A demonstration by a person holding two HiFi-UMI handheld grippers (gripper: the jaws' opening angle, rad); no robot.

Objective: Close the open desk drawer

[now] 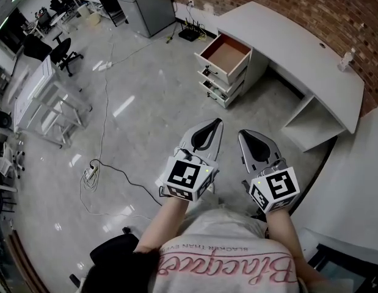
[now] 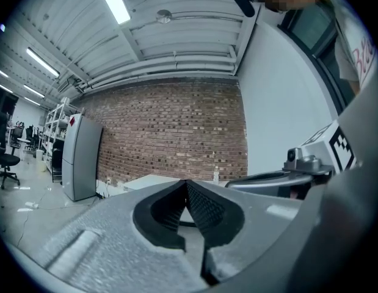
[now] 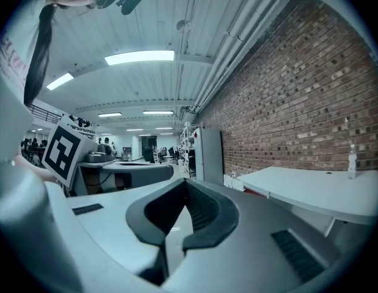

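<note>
The top drawer (image 1: 227,52) of a white pedestal stands pulled out under the curved white desk (image 1: 286,38); its brown inside is bare. Two lower drawers (image 1: 217,88) look pushed in or nearly so. My left gripper (image 1: 218,122) and right gripper (image 1: 243,134) are held level side by side over the floor, well short of the drawer, both pointing towards it. In each gripper view the jaws meet at the tips with nothing between them: left gripper (image 2: 187,182), right gripper (image 3: 185,182). The desk top (image 3: 311,191) shows at the right of the right gripper view.
A small bottle (image 1: 345,60) stands on the desk by the brick wall. A black router (image 1: 190,32) sits on the floor next to the pedestal. A cable (image 1: 104,102) and power strip (image 1: 91,173) lie at the left, beyond them a white rack (image 1: 48,108) and office chair (image 1: 63,50).
</note>
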